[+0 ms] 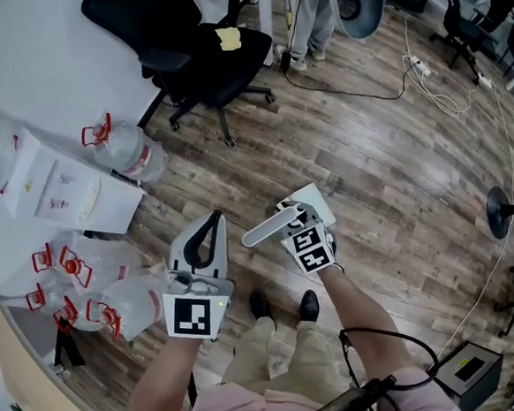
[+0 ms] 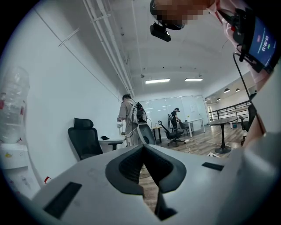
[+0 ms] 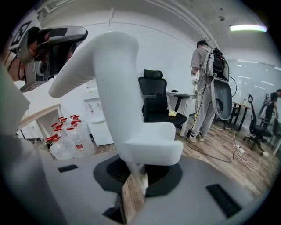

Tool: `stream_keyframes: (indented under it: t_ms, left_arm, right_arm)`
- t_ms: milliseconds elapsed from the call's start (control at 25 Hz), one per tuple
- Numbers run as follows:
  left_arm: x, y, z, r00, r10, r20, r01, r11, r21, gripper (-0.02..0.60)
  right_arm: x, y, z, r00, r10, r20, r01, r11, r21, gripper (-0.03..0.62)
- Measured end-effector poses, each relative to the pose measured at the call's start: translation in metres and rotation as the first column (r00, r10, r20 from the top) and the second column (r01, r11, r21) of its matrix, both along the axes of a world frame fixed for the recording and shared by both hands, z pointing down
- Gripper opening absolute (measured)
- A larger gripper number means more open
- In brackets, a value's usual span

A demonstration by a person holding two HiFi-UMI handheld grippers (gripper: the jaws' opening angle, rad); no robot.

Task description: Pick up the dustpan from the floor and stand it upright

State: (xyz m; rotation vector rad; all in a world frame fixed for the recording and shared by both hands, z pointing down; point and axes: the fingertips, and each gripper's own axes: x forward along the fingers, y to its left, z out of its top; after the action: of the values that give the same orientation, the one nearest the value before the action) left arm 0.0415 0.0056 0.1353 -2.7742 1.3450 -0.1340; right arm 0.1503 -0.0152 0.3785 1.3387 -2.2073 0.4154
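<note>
Right gripper (image 1: pixel 298 219): my fingers are clamped on a thin white part of the dustpan (image 1: pixel 268 229), just below its handle.
Dustpan: it is in my right gripper's hold above the wooden floor (image 1: pixel 402 167), just at 1 o'clock of my shoes (image 1: pixel 262 305). In the head view its handle runs off toward 8 o'clock and its flat pan lies toward 1 o'clock.
Right gripper view: the handle (image 3: pixel 114 88) rises thick and bent right before the camera, and my right gripper (image 3: pixel 136 173) pinches the piece beneath it.
Left gripper (image 1: pixel 209 223): my fingers are together with nothing between them. It is beside the dustpan at 9 o'clock and apart from it.
Left gripper view: the tips of my left gripper (image 2: pixel 143 147) meet.
Surroundings: a black office chair (image 1: pixel 202 54) is at 11 o'clock. Water jugs (image 1: pixel 124 145) with red caps stand along the wall at 9 o'clock. A person (image 1: pixel 311 18) stands at 12 o'clock.
</note>
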Motion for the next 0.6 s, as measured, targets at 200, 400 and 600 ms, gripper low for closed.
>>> stream_keyframes:
  t_ms: [200,400,600]
  left_arm:
    - [0.017,0.013,-0.007,1.000,-0.004,0.014,0.004,1.000,0.006,0.009]
    - [0.030,0.022,-0.011,0.999,-0.016,0.030,0.016,1.000,0.008,0.009]
    - [0.034,0.028,-0.016,0.998,-0.037,0.042,0.037,0.999,0.012,0.009]
  right_arm:
    - [0.017,0.007,-0.006,0.999,0.016,0.046,-0.016,1.000,0.004,0.063]
    - [0.031,0.010,-0.007,0.997,0.015,0.073,-0.016,1.000,0.004,0.064]
    - [0.047,0.005,-0.006,0.994,0.044,0.097,-0.045,0.999,0.009,0.074]
